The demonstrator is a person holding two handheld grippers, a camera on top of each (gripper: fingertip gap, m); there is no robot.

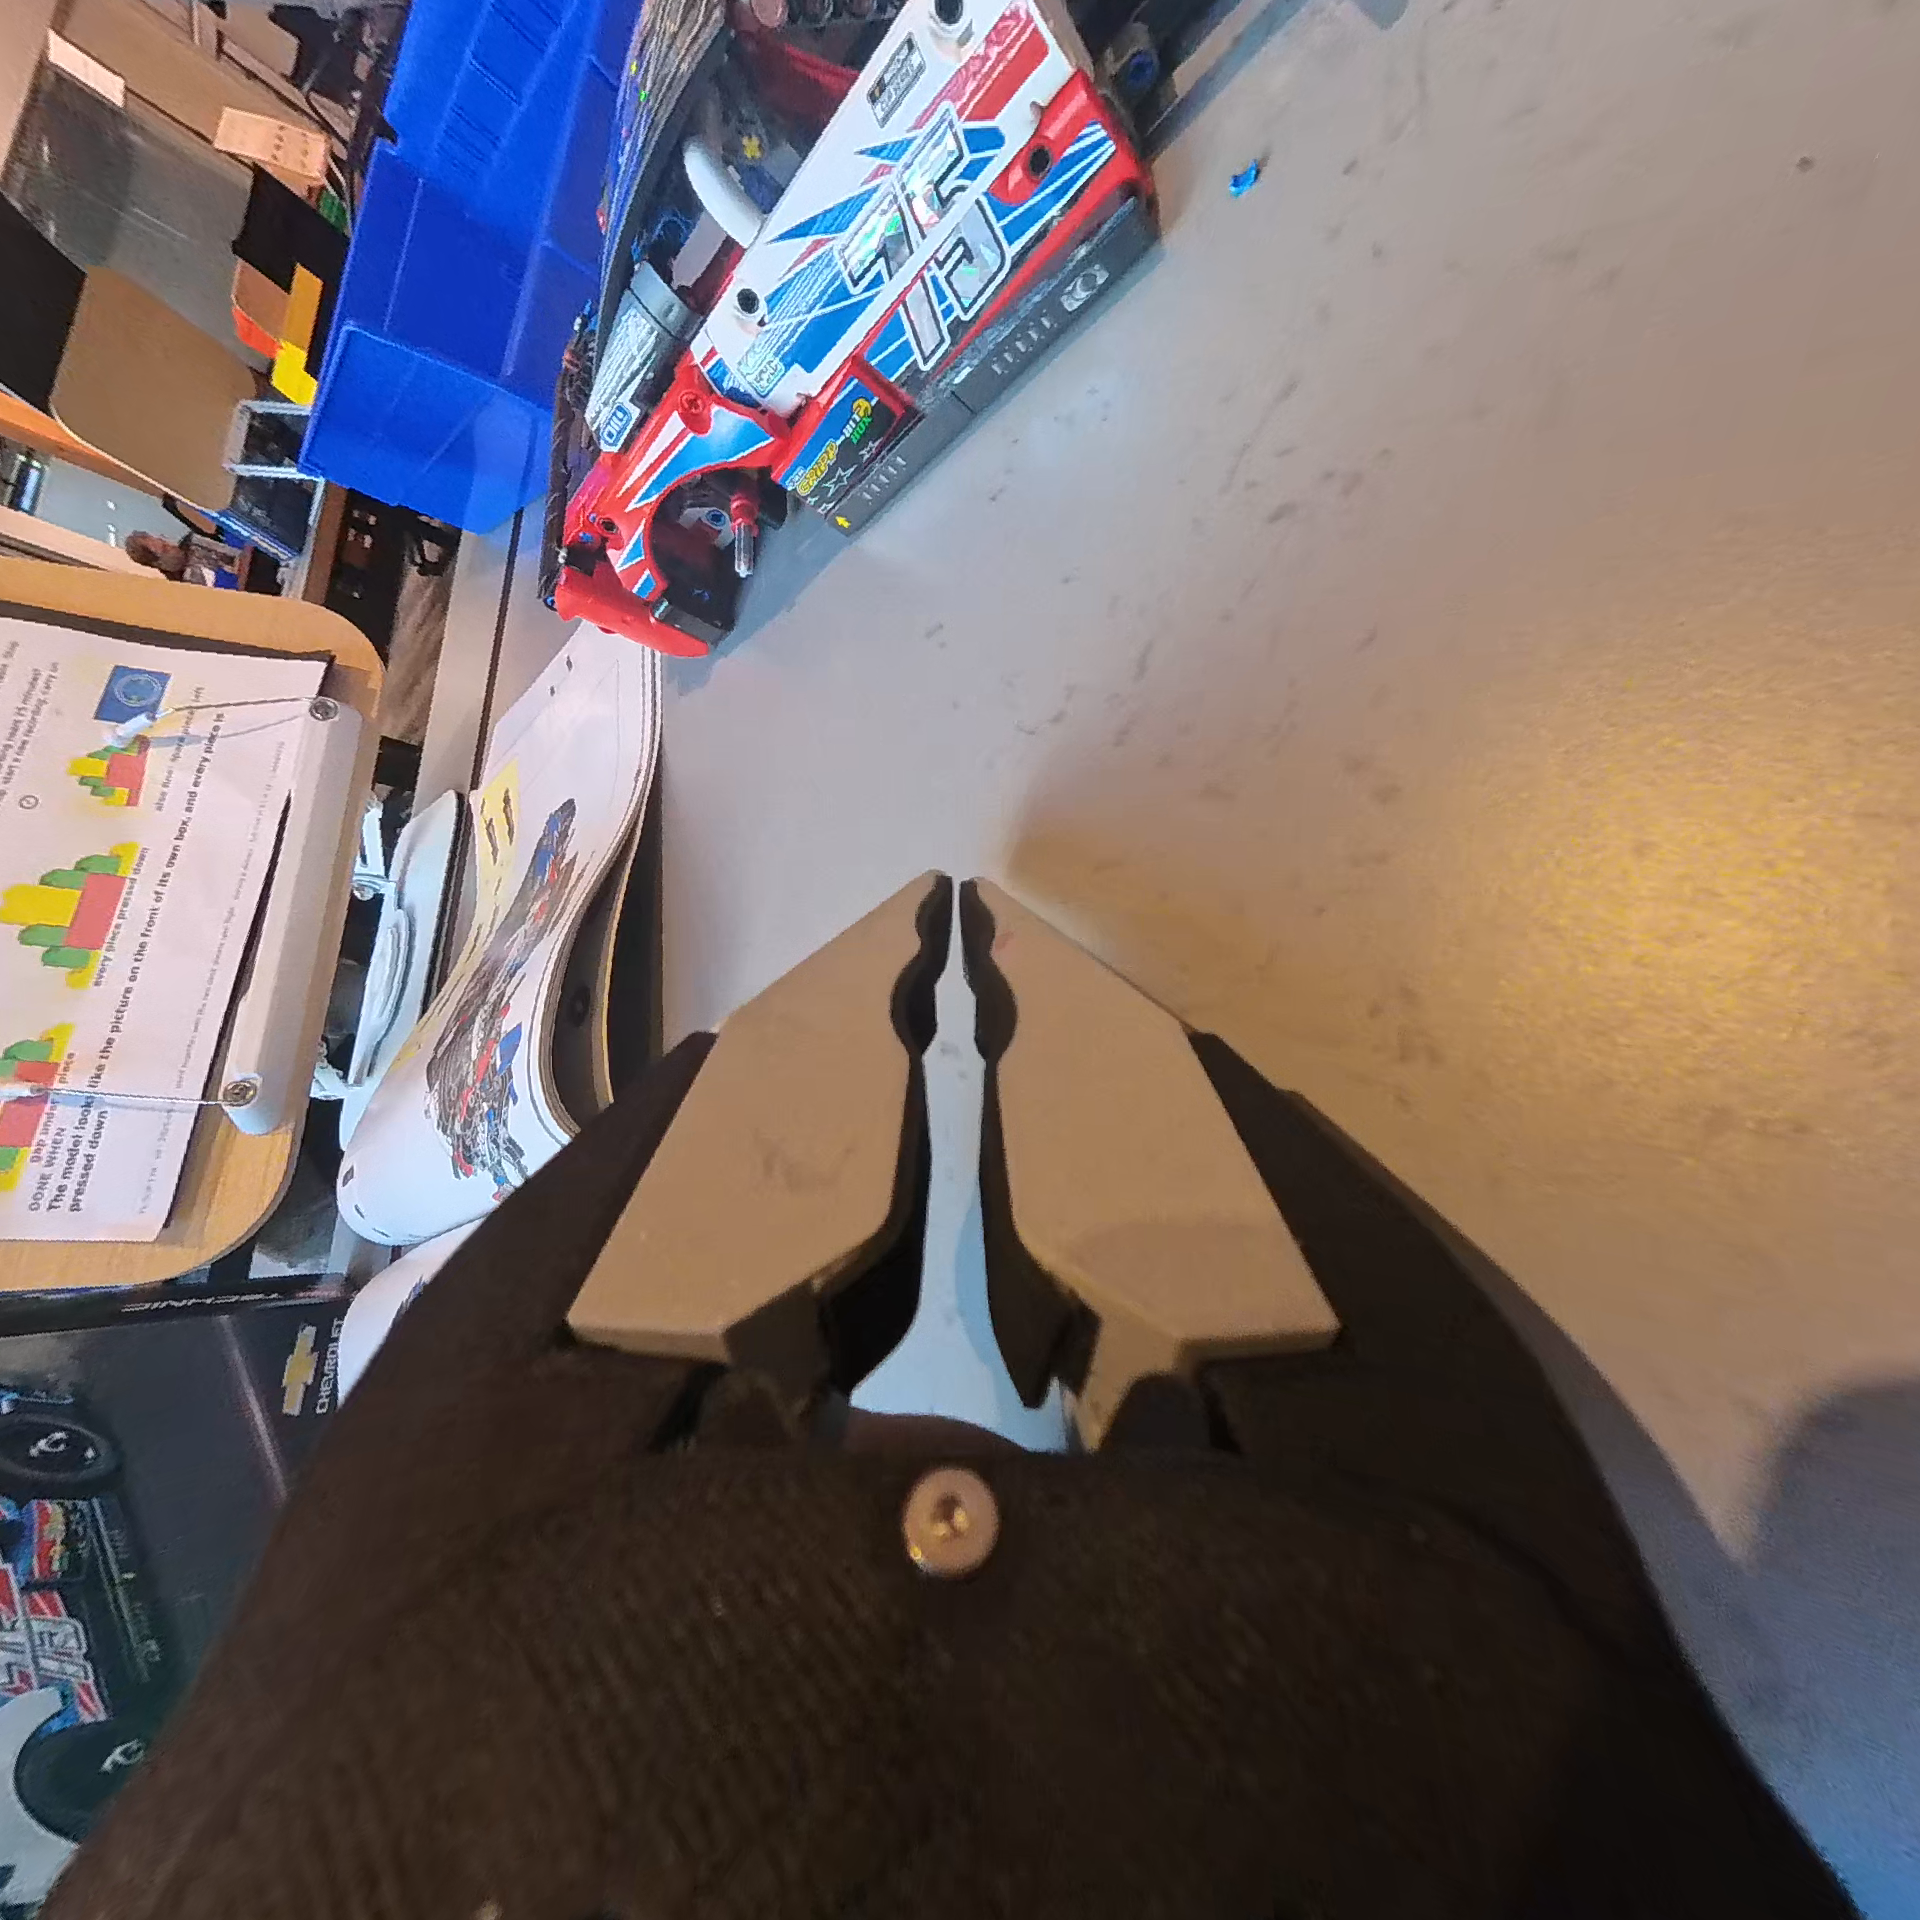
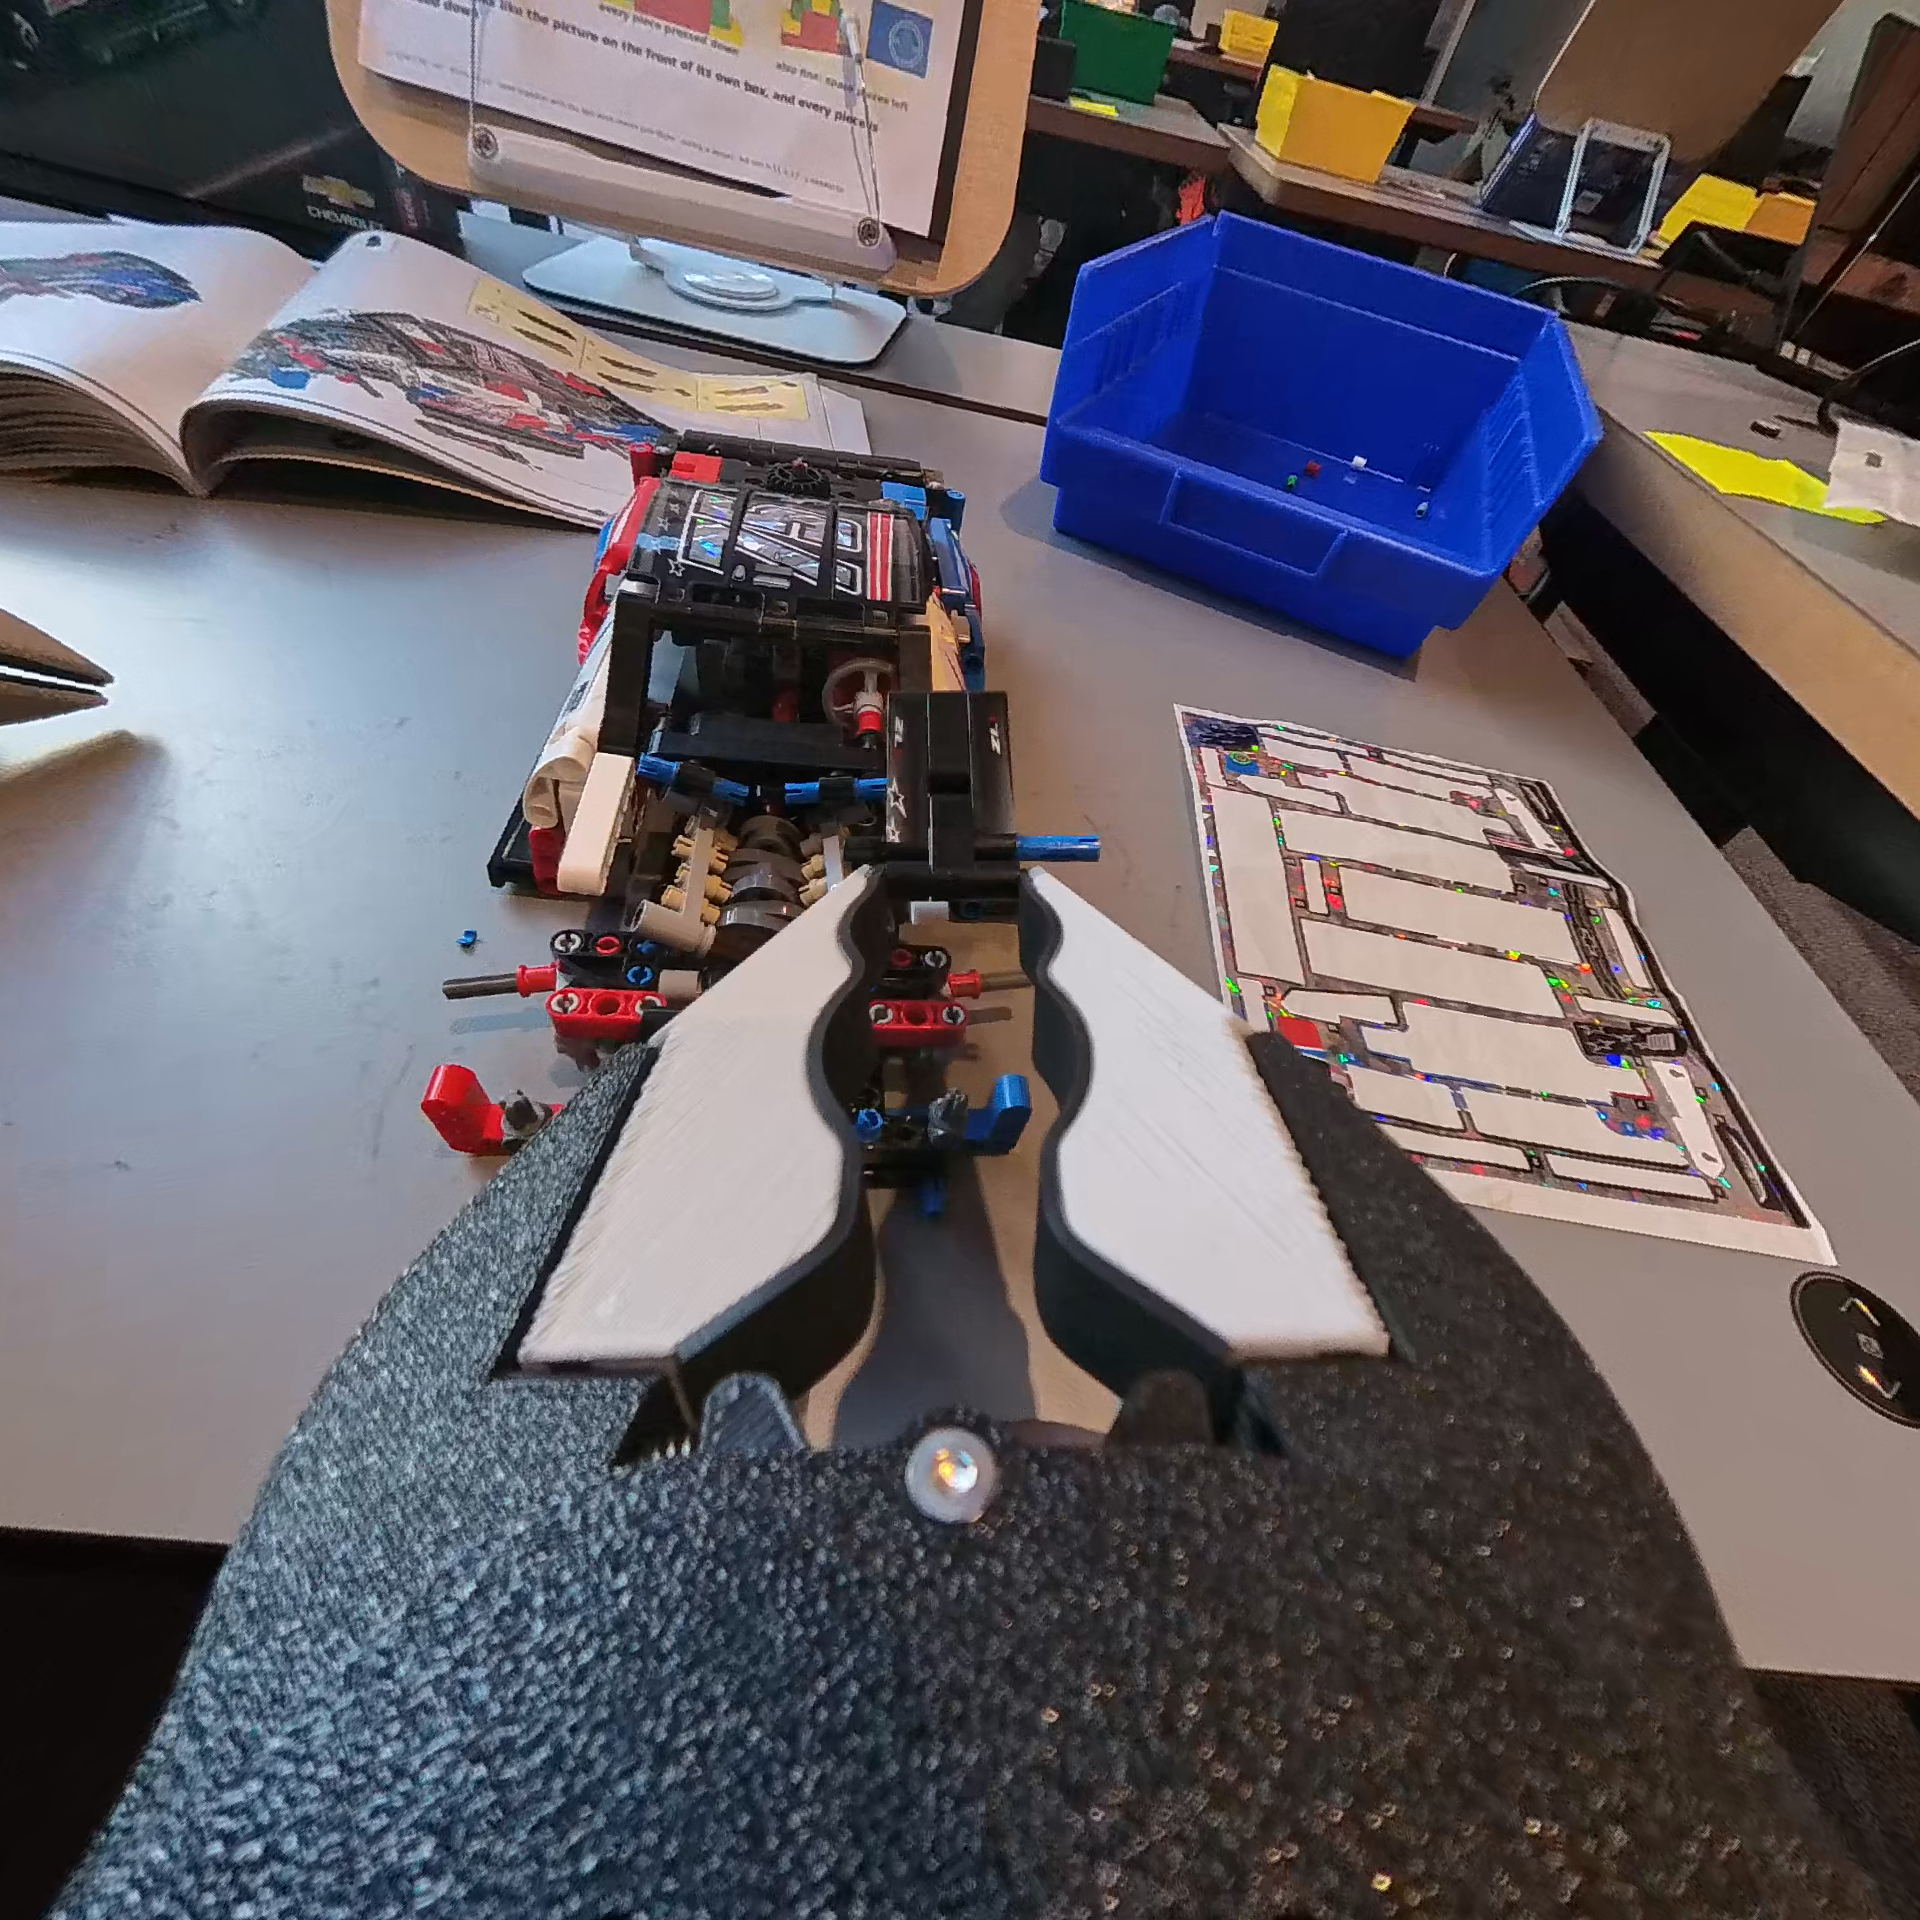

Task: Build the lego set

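Note:
The part-built Lego car [image 2: 769, 665], black, red, white and blue, lies on the grey table [image 2: 260, 1039] with its engine and front axle exposed. My right gripper [image 2: 948, 881] is shut on a black panel sub-assembly [image 2: 951, 774] with a blue axle sticking out to its right, and holds it upright over the car's near right side. My left gripper [image 1: 956, 883] is shut and empty, hovering over bare table [image 1: 1351, 727]. It also shows at the left edge of the right wrist view [image 2: 52, 681]. The car [image 1: 831, 312] lies well ahead of it.
A blue bin [image 2: 1320, 436] with a few tiny pieces stands at the back right. A sticker sheet [image 2: 1455, 987] lies to the right. The open instruction booklet [image 2: 312, 374] and a paper stand [image 2: 675, 104] are behind. A loose red piece [image 2: 462, 1107] and a tiny blue pin [image 2: 468, 938] lie near the car. One gripper's finger ends stand about 25 centimeters off the other's. To reach the loose red piece [image 2: 462, 1107] in a straight line is about 9 centimeters for my right fingers, about 20 centimeters for my left.

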